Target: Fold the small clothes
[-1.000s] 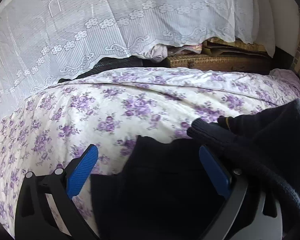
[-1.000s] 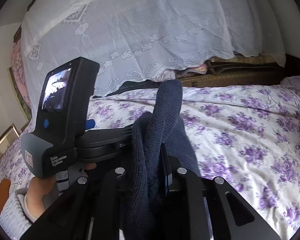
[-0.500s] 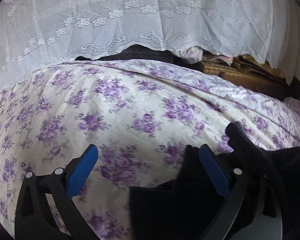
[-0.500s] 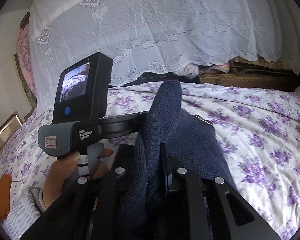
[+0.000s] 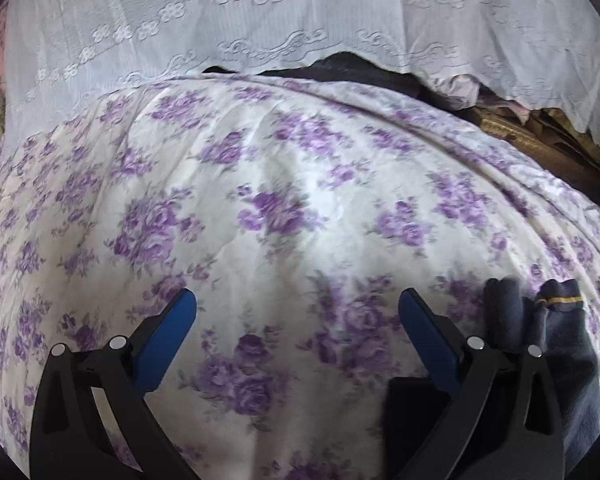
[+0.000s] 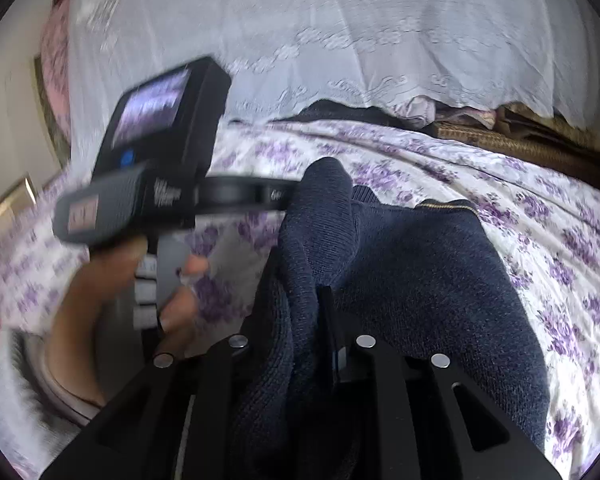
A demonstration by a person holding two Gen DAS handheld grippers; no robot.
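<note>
A navy knit garment (image 6: 420, 272) with a thin yellow stripe lies on the floral bedsheet (image 6: 540, 216), and one end of it stands up between my right gripper's fingers. My right gripper (image 6: 300, 288) still pinches that fold, its jaws starting to open. My left gripper (image 5: 296, 308) is open, its blue pads (image 5: 168, 336) wide apart over bare sheet with nothing between them. In the left wrist view the same garment (image 5: 560, 344) sits at the lower right, just outside the right finger.
A white lace cover (image 5: 300, 12) hangs over stacked bedding at the back. Brown woven items (image 6: 520, 144) sit at the back right. A hand (image 6: 100, 292) grips the left tool's handle, whose screen unit (image 6: 156, 120) is on the left of the right wrist view.
The left gripper slid left off the dark garment, which now lies beyond its right finger. The right gripper sank toward the bed and more of the garment lies flat on the sheet.
</note>
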